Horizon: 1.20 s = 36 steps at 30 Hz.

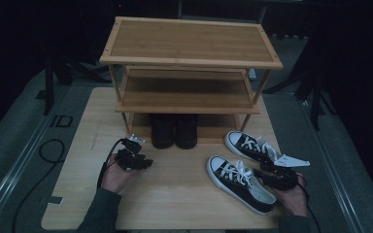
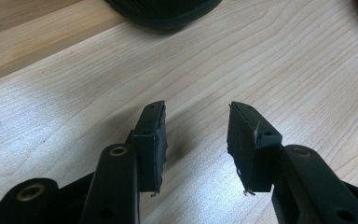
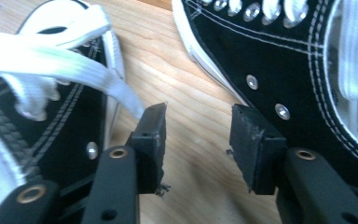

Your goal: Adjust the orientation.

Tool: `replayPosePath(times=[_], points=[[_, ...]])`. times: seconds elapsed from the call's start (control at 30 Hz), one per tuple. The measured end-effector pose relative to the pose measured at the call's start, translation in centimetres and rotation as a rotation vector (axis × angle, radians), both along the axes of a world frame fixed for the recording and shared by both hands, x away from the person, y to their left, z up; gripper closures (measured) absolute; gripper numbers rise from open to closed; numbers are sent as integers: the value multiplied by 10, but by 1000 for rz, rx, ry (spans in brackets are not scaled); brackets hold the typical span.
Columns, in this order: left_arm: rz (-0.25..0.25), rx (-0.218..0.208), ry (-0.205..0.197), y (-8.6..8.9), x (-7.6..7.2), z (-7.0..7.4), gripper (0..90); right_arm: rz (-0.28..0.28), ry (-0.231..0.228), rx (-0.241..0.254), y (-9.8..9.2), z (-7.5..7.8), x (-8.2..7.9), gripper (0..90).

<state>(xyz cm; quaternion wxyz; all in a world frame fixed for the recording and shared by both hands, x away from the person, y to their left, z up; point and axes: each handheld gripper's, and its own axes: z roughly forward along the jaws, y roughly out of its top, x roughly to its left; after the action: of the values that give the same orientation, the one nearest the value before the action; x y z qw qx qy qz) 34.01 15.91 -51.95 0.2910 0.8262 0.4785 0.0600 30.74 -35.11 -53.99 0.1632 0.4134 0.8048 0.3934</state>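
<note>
Two black-and-white sneakers lie on the wooden table at the right: the nearer sneaker [image 1: 240, 182] and the farther sneaker [image 1: 252, 145]. My right gripper [image 1: 264, 170] sits low between them, by the nearer one's heel end. In the right gripper view its jaws [image 3: 198, 109] stand apart over bare wood, with one sneaker [image 3: 42, 116] and its white lace at the left and the other sneaker [image 3: 284, 60] at the right; the pads grip nothing. My left gripper [image 1: 145, 162] rests on the table's left half, open and empty [image 2: 196, 109].
A three-tier bamboo shoe rack [image 1: 189, 43] stands at the back of the table. A pair of black shoes [image 1: 175, 131] sits on its lowest level; one black toe [image 2: 163, 11] is just ahead of the left gripper. Cables trail off the table's left edge.
</note>
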Motion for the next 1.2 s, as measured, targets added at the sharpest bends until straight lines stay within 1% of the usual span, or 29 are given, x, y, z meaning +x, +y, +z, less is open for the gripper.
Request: replayPosePath(times=[0.03,0.07,0.1,0.13,0.23,0.33,0.37,0.4,0.47,0.5,0.53,0.57,0.6,0.7,0.73,0.77,0.8,0.87,0.97,1.0,1.2], points=[[0,0,0,0,0,0,576,0,0,0,0,0,0,587],[2,0,-2,1,0,1,576,15,16,-10,1,3,0,607],[2,0,-2,1,0,1,576,15,16,-10,1,3,0,607],[7,-3,-5,2,0,1,573,24,29,-26,2,6,-1,608],[6,-3,-1,2,0,0,573,27,38,-33,2,9,-1,600],[4,-5,7,1,0,-2,571,50,62,-65,1,18,-3,576],[4,-5,7,1,0,-2,569,50,62,-65,1,18,-3,576],[6,-8,10,1,1,-3,570,65,71,-83,2,24,-4,571],[5,-8,13,2,1,-4,570,82,77,-98,3,28,-3,556],[5,-8,13,2,1,-4,570,82,77,-98,3,28,-3,556],[6,-13,14,2,1,-4,570,100,83,-117,5,32,-2,549],[6,-13,14,2,1,-4,570,100,83,-117,5,32,-2,549],[6,-15,15,2,1,-4,570,119,89,-139,6,36,-1,535],[4,-16,15,2,1,-4,570,129,96,-153,7,39,0,517],[3,-16,16,2,1,-4,570,134,102,-175,7,41,0,499],[3,-16,16,2,1,-4,570,134,102,-175,7,41,0,499],[1,-15,18,2,1,-5,570,140,109,-191,6,44,1,487],[0,-15,21,2,1,-5,569,144,106,-206,6,47,0,474],[-2,-15,22,1,1,-6,569,149,110,-216,5,50,-1,459],[-3,-14,23,1,1,-6,569,160,112,-222,6,53,-2,445],[-3,-16,23,1,1,-5,568,194,116,-237,10,60,-6,413]])
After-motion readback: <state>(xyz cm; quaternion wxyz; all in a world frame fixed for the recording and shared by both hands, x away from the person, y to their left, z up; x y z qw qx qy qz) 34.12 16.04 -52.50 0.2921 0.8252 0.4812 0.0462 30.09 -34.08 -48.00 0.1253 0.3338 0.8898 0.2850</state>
